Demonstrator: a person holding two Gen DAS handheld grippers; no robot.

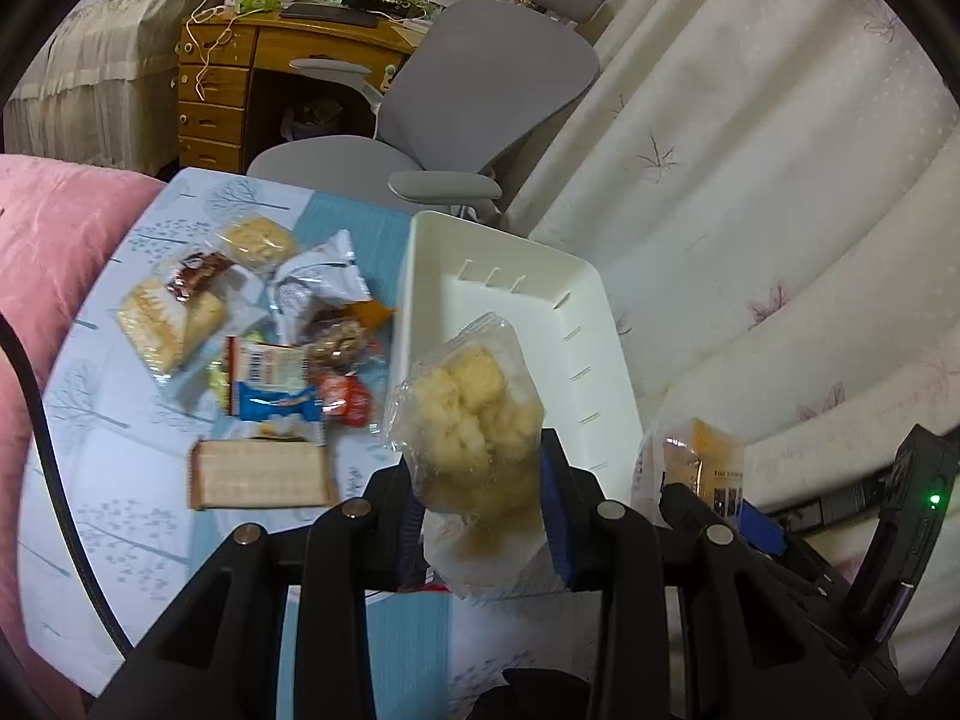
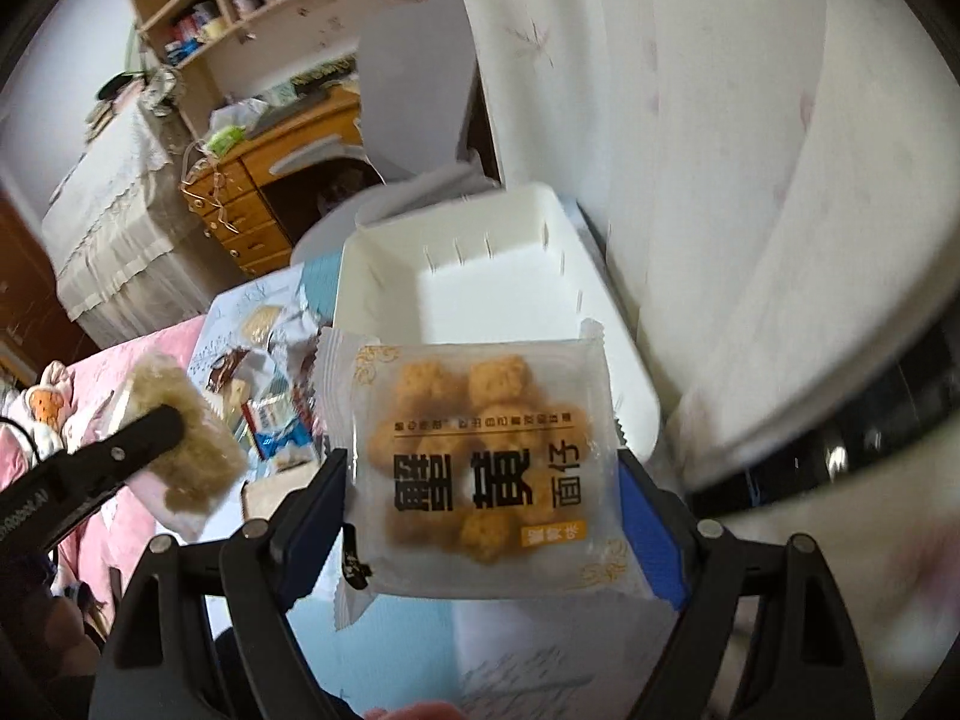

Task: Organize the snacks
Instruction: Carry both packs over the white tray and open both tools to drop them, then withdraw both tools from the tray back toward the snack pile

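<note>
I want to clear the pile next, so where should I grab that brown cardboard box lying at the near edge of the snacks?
Grip the cardboard box across its short width, coming straight down from above. It lies flat on the tablecloth with its long sides free; only its far edge meets the blue wrapper, so jaws should fit either side.

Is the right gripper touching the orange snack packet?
Touching. The right wrist view shows the right gripper closed on the orange snack packet, its blue-padded jaws pressing both side edges, packet held above the white bin.
</note>
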